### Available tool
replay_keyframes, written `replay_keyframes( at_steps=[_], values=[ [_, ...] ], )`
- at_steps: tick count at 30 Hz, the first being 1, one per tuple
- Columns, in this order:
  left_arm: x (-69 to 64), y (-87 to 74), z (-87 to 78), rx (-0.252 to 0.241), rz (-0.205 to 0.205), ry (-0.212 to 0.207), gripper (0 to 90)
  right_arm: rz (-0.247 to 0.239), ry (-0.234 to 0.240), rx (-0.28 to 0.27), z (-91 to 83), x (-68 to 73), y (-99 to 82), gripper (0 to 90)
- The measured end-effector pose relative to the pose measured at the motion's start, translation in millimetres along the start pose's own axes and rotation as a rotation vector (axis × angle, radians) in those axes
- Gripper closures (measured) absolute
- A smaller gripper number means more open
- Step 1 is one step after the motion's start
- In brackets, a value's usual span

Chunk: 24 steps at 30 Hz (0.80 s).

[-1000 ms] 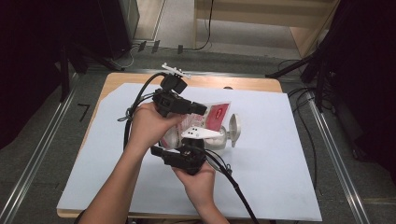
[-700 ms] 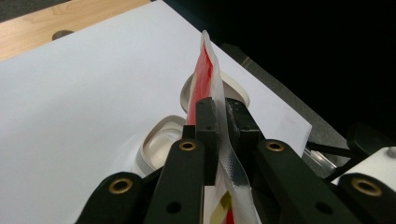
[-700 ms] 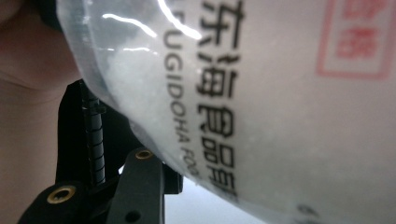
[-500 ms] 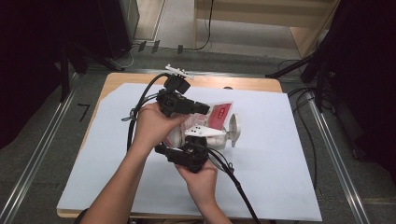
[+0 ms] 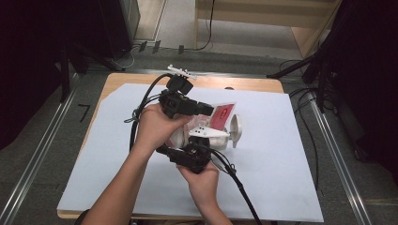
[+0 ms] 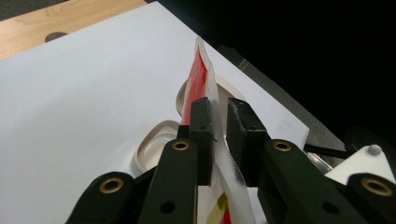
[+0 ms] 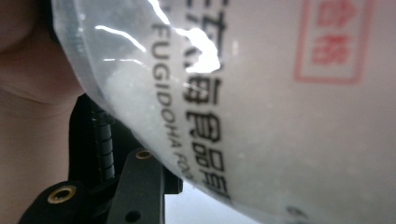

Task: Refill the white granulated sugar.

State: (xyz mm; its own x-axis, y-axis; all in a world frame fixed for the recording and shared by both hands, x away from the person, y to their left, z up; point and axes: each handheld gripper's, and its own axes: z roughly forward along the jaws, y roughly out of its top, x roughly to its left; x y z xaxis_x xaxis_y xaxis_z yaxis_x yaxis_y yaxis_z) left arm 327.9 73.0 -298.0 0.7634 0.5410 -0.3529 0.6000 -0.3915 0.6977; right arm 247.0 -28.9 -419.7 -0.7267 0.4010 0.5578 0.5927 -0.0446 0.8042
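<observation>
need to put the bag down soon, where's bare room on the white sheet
Free: the white sheet right of the bowl, and its left part toward the edge. Crowded: the middle, where both hands hold the bag over the bowl.

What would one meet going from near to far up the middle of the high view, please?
Right claw → clear pouch → left claw → bare wooden table edge.

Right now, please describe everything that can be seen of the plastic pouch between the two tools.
The pouch is clear, glossy plastic with a red-and-white printed top and black lettering, and white grains show inside. It is held above the white sheet. The left tool has its sealed top edge between its jaws, which have just been opening; a gap shows at one pad. The right tool supports its body.
</observation>
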Motion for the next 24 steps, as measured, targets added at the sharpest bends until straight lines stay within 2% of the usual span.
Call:
replay_keyframes(
  at_steps=[5,17,24],
  values=[
    [-2.5,0.8,-1.4,0.004,0.005,0.008,80.3,0.009,0.019,-0.011,-0.5,1.8,0.7,62.0],
    [-0.6,0.3,-0.9,0.004,0.002,0.010,81.5,-0.006,0.005,0.000,0.2,2.1,0.0,62.1],
    [-2.8,0.1,-2.9,-0.005,0.005,0.022,81.9,-0.017,0.016,0.001,1.3,1.7,0.6,61.8]
  ],
)
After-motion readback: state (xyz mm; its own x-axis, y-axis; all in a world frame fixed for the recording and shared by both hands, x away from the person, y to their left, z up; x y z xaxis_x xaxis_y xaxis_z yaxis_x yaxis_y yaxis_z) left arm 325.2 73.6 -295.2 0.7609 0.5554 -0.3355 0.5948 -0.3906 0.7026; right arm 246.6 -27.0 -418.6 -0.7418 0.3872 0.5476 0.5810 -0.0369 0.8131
